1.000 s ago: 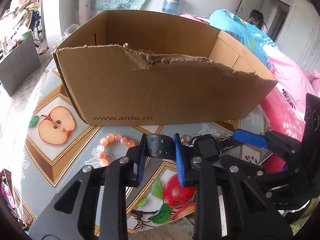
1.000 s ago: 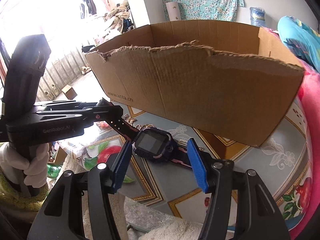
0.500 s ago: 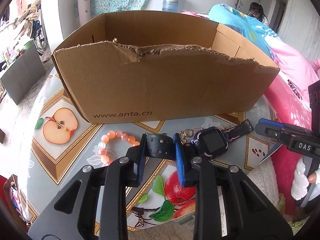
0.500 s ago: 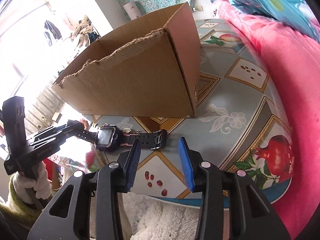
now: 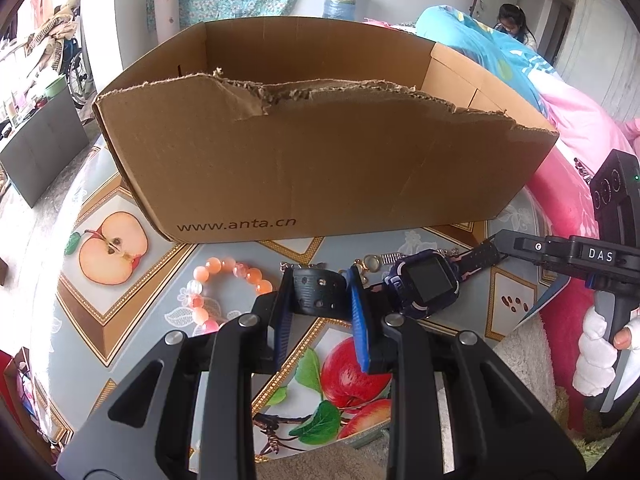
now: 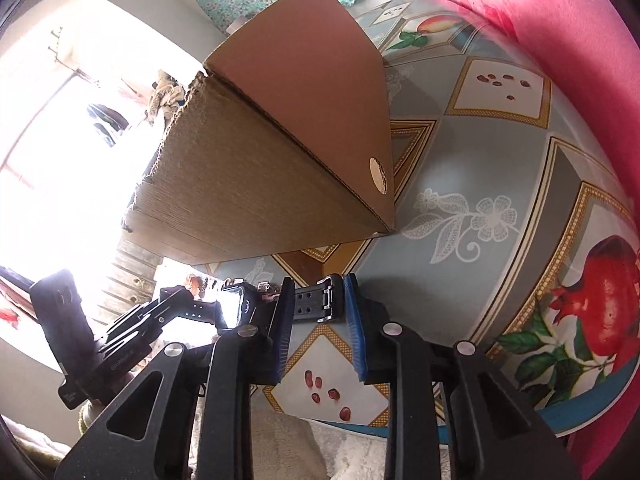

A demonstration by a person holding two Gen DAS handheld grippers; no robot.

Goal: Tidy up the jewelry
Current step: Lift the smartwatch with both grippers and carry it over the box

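A dark smartwatch (image 5: pixel 426 282) with a purple case lies flat on the table in front of a cardboard box (image 5: pixel 320 160). My left gripper (image 5: pixel 319 294) is shut on one black strap end (image 5: pixel 318 290). My right gripper (image 6: pixel 318 306) is shut on the other strap end, at the buckle (image 6: pixel 320 303). The watch face also shows in the right wrist view (image 6: pixel 234 306), stretched between both grippers. An orange bead bracelet (image 5: pixel 222 286) lies left of the watch. A small metal trinket (image 5: pixel 374 262) lies behind the watch.
The fruit-patterned tablecloth (image 5: pixel 120 248) covers a round table. The box stands open-topped with a torn front rim, close behind the watch. Pink bedding (image 6: pixel 560 40) is to the right of the table. A person (image 5: pixel 514 26) sits far back.
My right gripper swung round to the far strap end and closed on the buckle. The left gripper kept its hold on the strap.
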